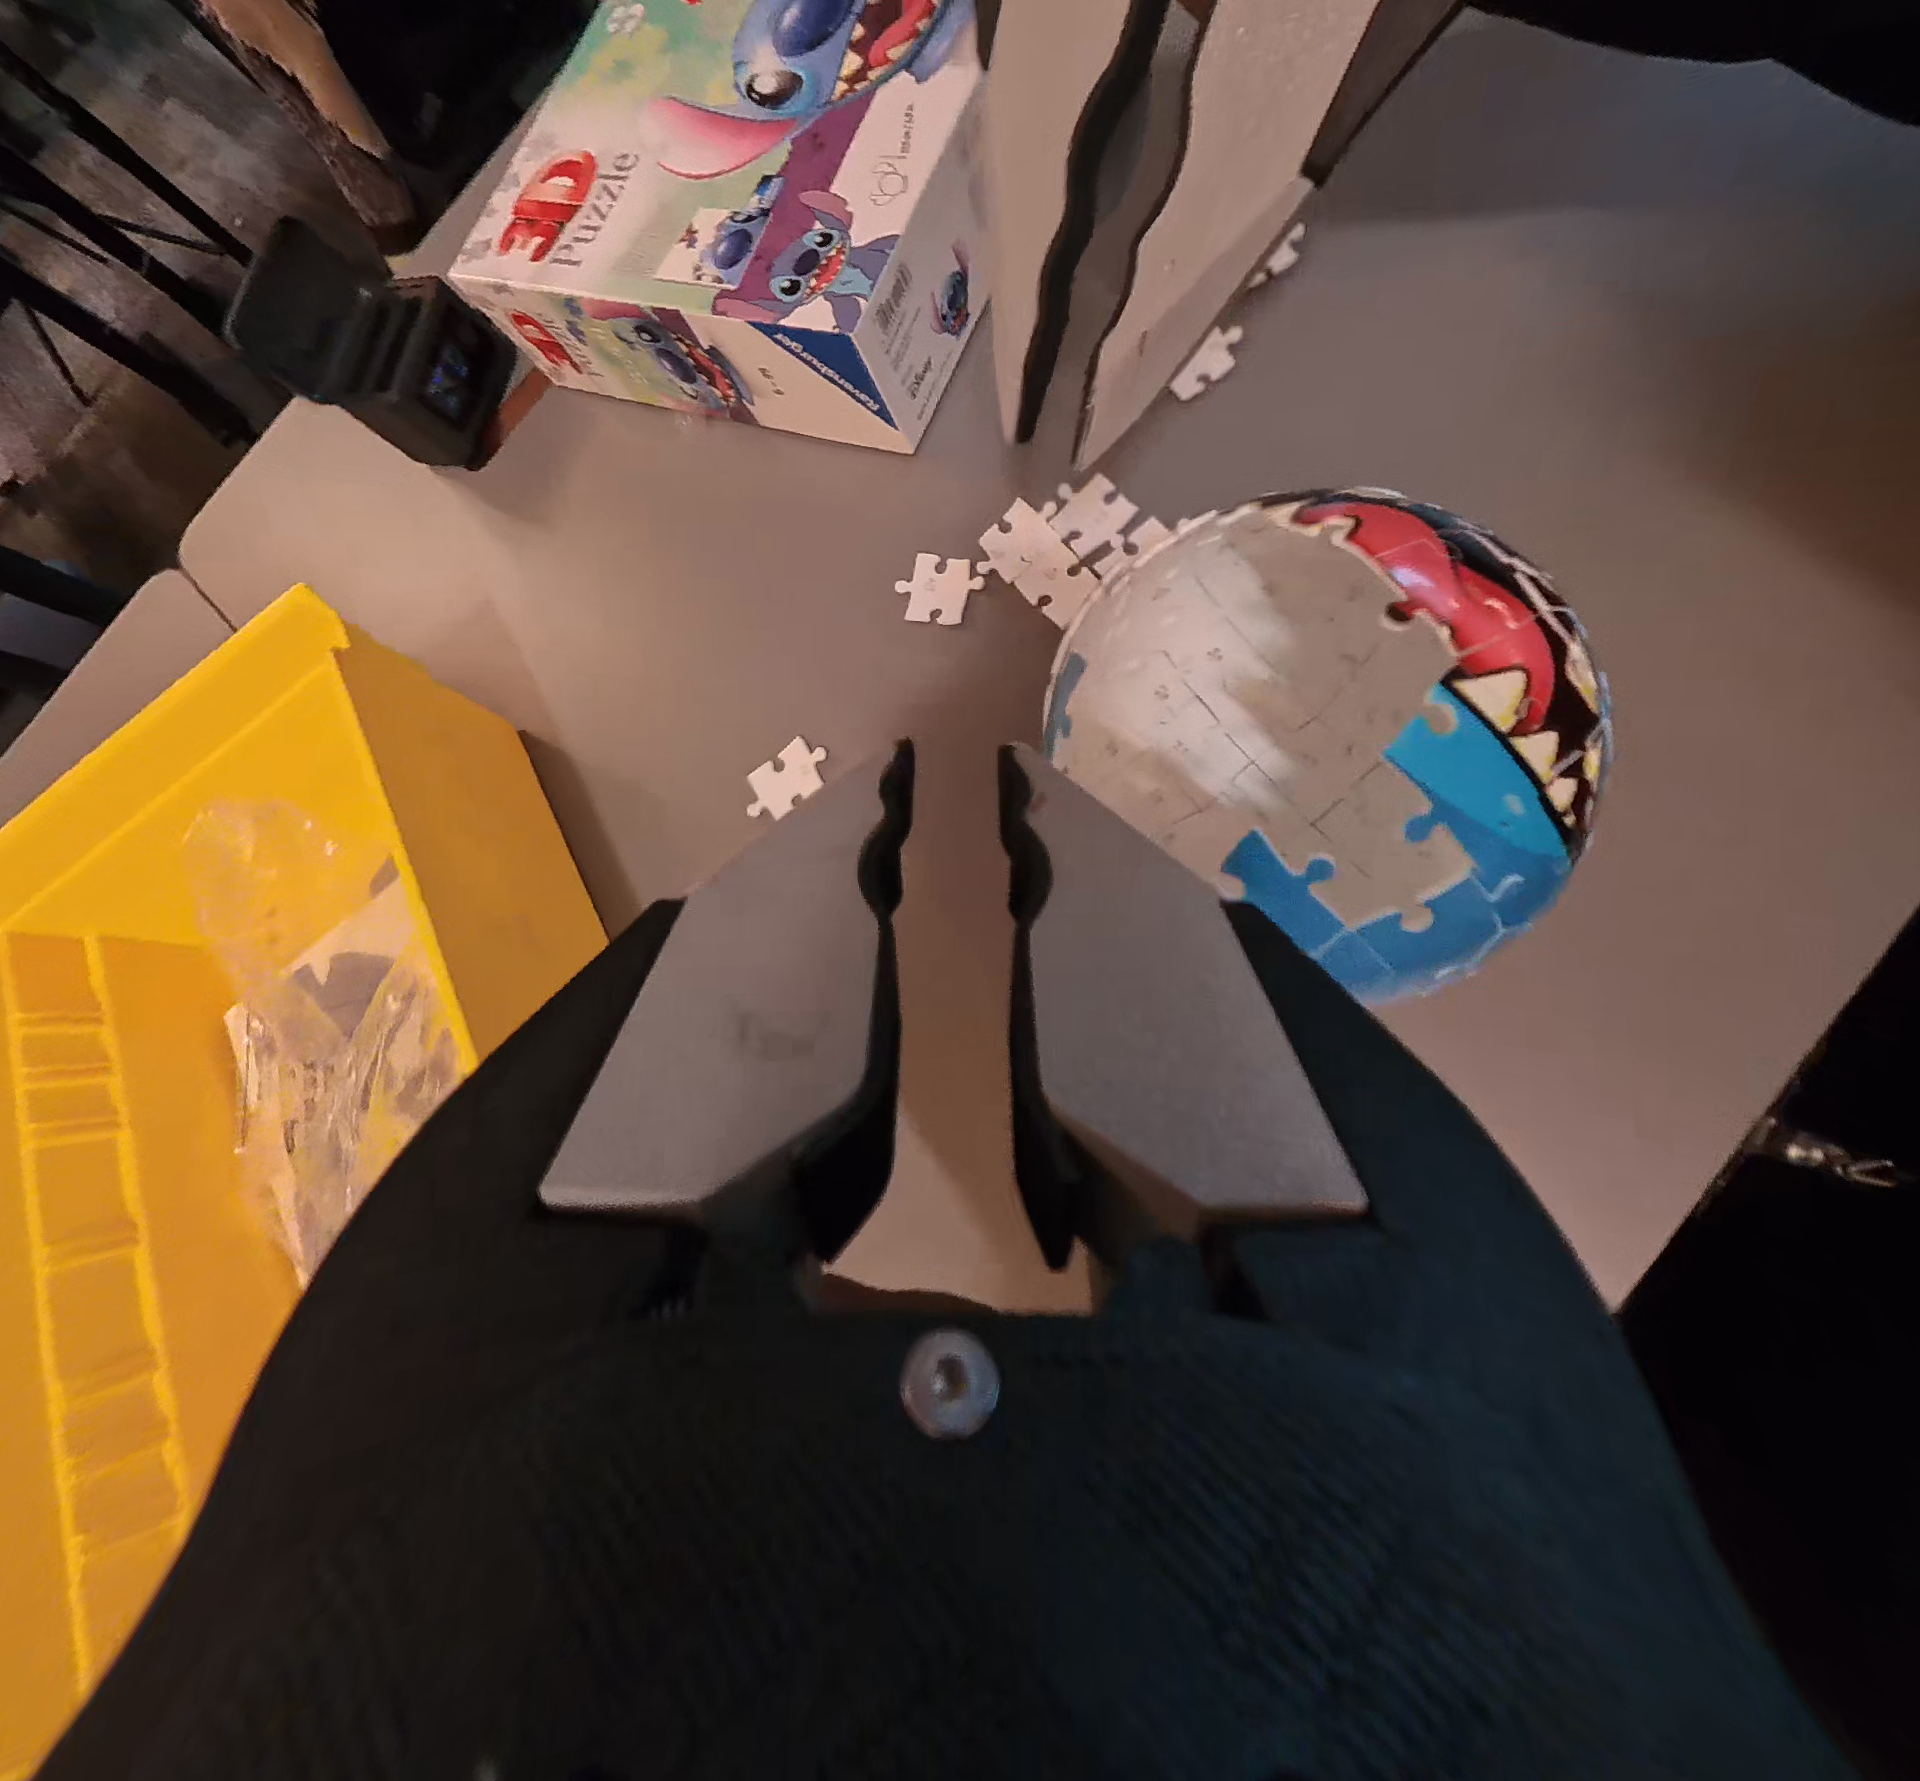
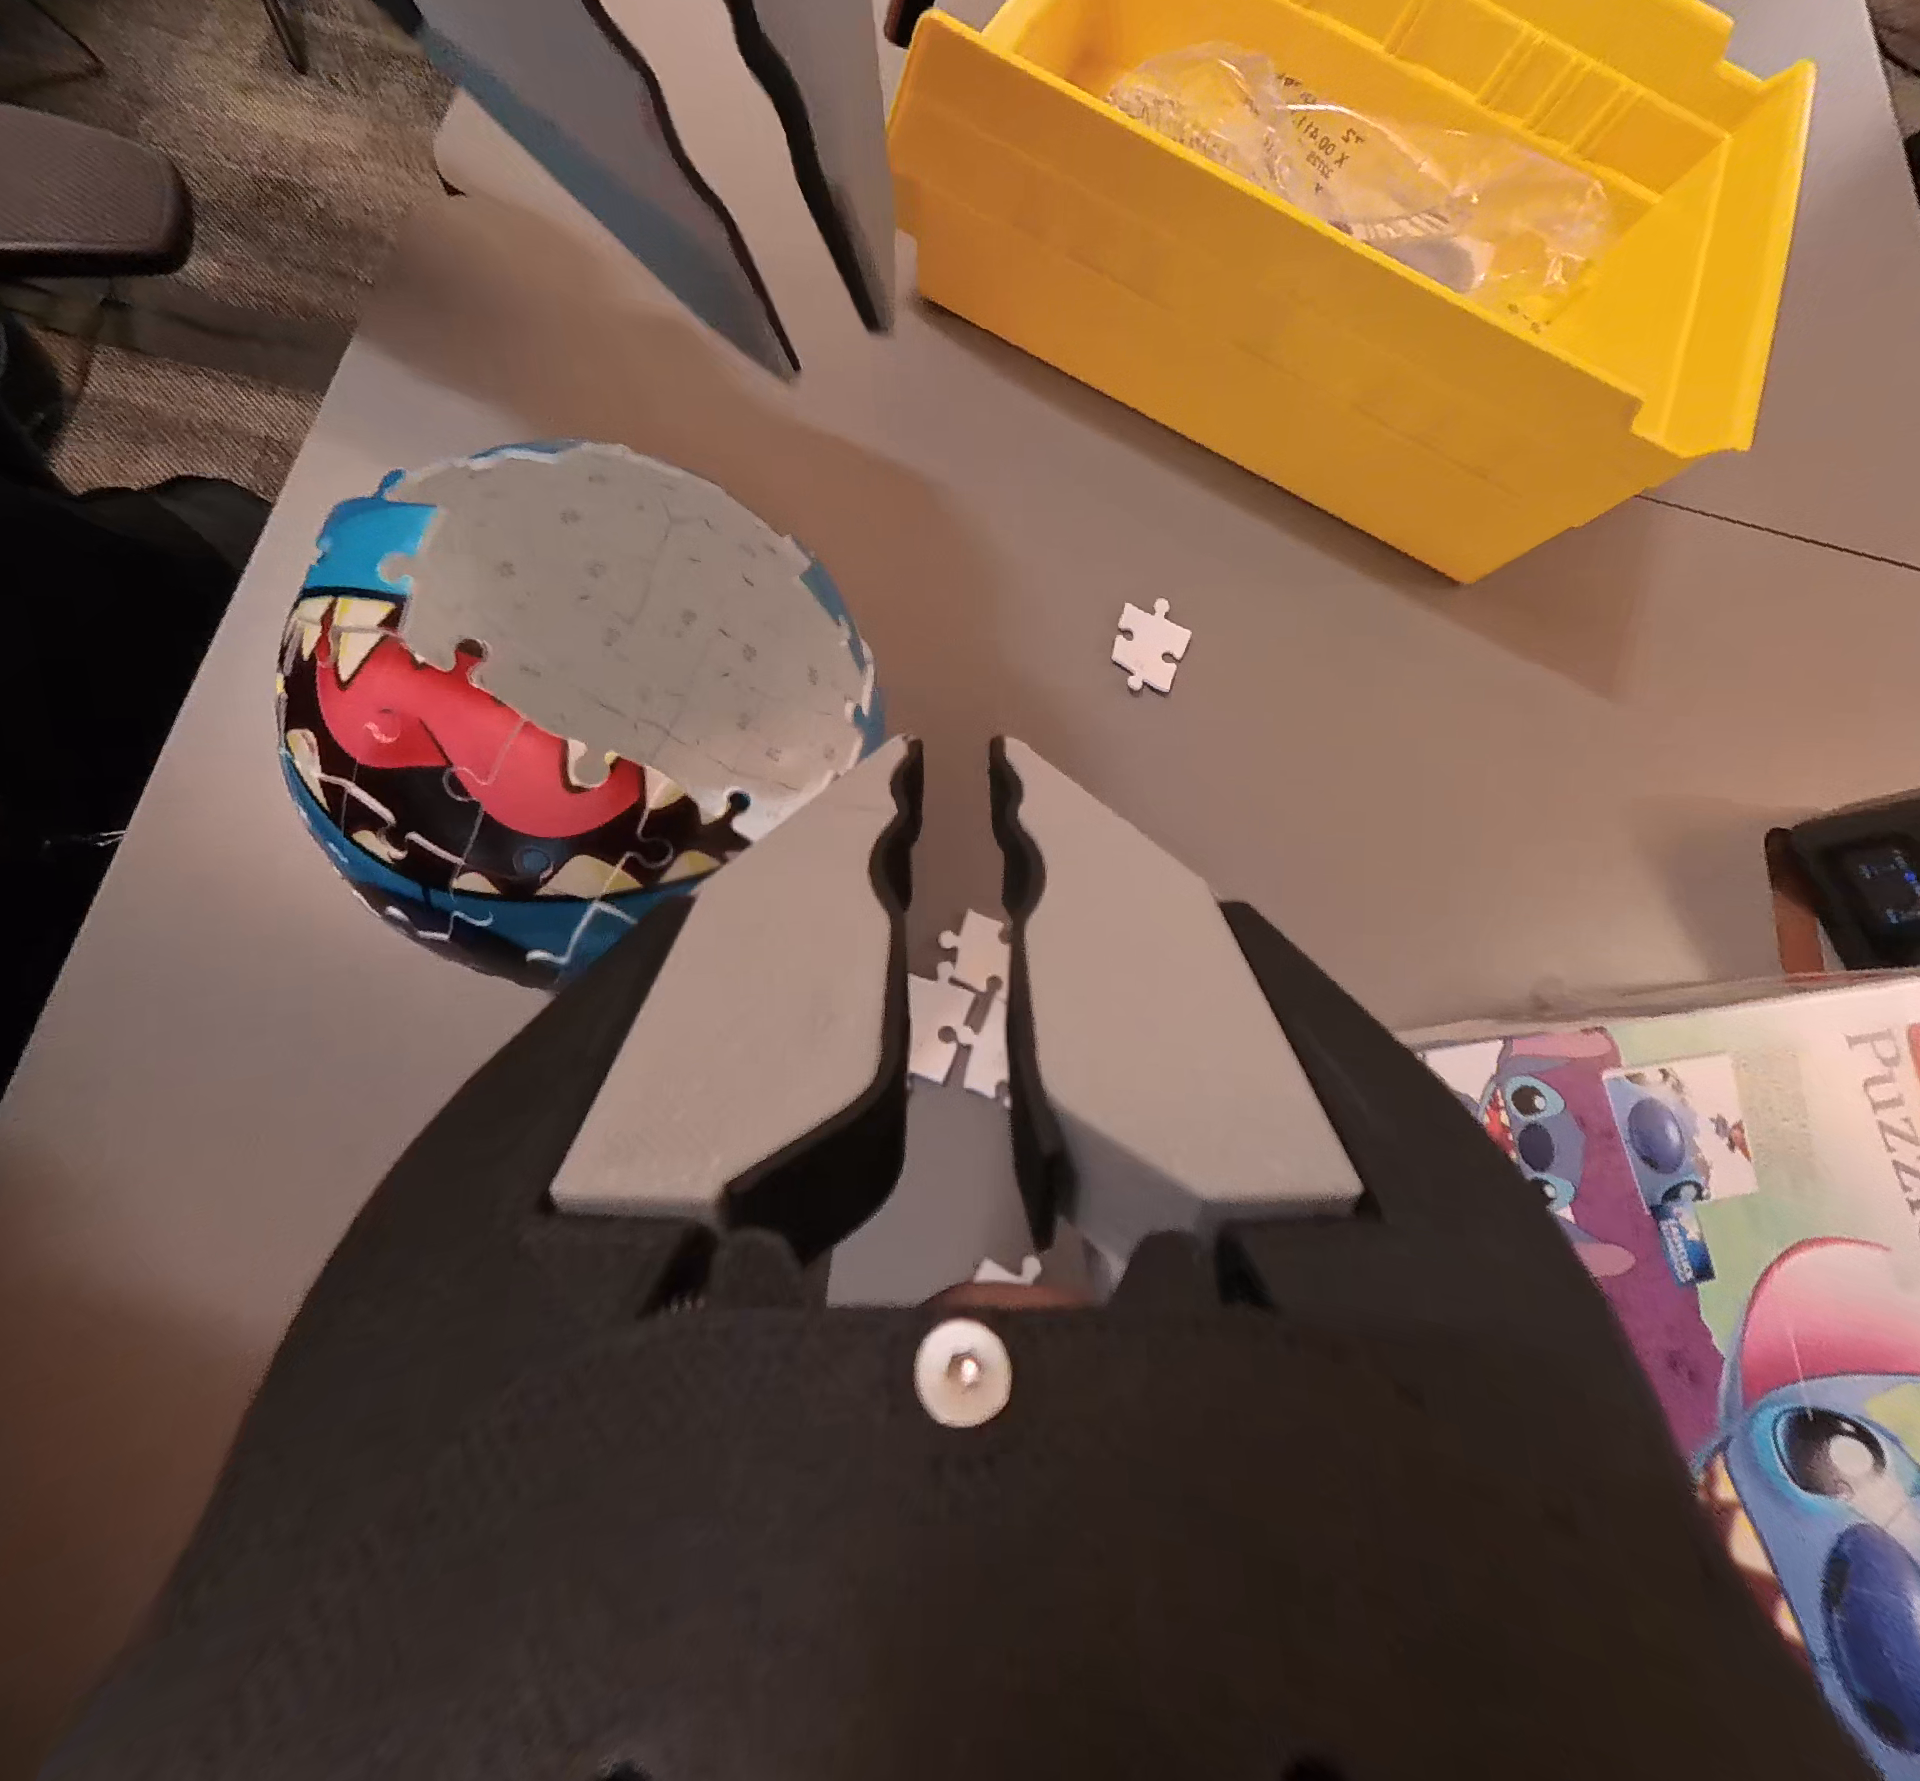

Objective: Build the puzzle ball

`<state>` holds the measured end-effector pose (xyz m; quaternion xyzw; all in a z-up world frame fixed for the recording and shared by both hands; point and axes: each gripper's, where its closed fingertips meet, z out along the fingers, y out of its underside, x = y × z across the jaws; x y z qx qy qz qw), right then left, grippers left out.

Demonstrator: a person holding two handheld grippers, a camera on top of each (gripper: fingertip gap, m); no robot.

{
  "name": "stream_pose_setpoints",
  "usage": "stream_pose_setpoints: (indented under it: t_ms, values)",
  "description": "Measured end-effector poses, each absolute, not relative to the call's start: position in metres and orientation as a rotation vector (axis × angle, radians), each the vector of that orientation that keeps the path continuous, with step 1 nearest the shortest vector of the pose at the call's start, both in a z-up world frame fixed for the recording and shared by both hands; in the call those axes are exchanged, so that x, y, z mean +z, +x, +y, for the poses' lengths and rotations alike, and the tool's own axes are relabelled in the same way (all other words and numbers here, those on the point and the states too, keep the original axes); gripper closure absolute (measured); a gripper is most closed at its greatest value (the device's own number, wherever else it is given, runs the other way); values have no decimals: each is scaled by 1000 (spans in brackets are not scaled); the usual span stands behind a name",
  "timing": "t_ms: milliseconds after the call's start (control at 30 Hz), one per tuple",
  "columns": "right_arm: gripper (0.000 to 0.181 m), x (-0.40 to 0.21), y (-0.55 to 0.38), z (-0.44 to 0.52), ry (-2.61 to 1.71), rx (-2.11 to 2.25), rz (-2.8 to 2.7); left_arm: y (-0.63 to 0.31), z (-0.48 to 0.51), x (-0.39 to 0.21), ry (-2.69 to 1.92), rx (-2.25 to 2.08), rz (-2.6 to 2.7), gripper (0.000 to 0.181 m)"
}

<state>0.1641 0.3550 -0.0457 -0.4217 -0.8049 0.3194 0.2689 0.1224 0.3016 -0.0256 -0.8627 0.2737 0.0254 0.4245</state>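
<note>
The unfinished puzzle ball (image 1: 1330, 744) is seen resting on the grey tabletop (image 1: 644, 526), its open side turned up so that the pale inner faces of its pieces are shown; red, black and blue printed pieces are seen on its outer shell. The left claw (image 1: 956, 755) is held just beside the ball, above the tabletop, with its fingers slightly apart and nothing between them. The right claw (image 2: 956, 749) is likewise held just beside the ball with a narrow gap between its fingers, nothing being gripped. A cluster of loose pieces (image 1: 1060, 536) is found touching the ball's far side in the left wrist view, and a single piece (image 2: 1150, 645) is seen lying near the ball, between it and the yellow bin (image 2: 1247, 329). A crumpled clear bag (image 2: 1371, 162) is contained in that bin. The puzzle box (image 1: 748, 204) is placed beyond the ball, with a small black device (image 1: 384, 339) just beside it.
</note>
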Motion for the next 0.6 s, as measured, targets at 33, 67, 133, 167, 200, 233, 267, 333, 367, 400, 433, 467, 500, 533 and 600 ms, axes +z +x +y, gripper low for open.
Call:
stream_pose_setpoints:
  t_ms: [33,67,133,167,200,233,267,333,367,400,433,467,500,533,600]
  values:
    - [171,-46,166,357,-1139,849,-2174,120,297,-23,-2140,56,656,166]
    - [171,-48,169,359,-1142,839,-2179,116,291,-23,-2126,48,627,165]
    - [170,-55,180,363,-1171,827,-2210,107,276,-28,-2124,47,588,154]
    - [167,-62,187,365,-1197,818,-2241,104,267,-33,-2128,42,584,143]
    - [164,-68,196,368,-1218,801,-2272,103,257,-40,-2133,26,588,132]
    - [162,-73,204,371,-1226,776,-2289,101,246,-46,-2138,5,594,123]
    - [157,-76,210,375,-1221,754,-2291,101,237,-53,-2133,-20,600,117]
    - [144,-77,221,380,-1211,744,-2261,103,223,-64,-2095,-104,603,114]
    - [141,-77,225,382,-1226,759,-2231,104,219,-70,-2083,-153,591,113]
    - [138,-77,229,383,-1252,783,-2198,104,217,-76,-2075,-207,554,112]
    - [135,-78,233,386,-1291,789,-2156,105,216,-83,-2072,-275,510,110]
    - [130,-81,237,392,-1344,770,-2101,106,216,-91,-2077,-340,463,106]
    - [121,-84,243,398,-1392,759,-2032,104,218,-99,-2086,-376,419,101]
    - [115,-86,248,403,-1417,773,-1947,100,221,-107,-2094,-375,380,98]
    - [114,-88,259,417,-1439,773,-1765,92,230,-119,-2082,-310,337,93]
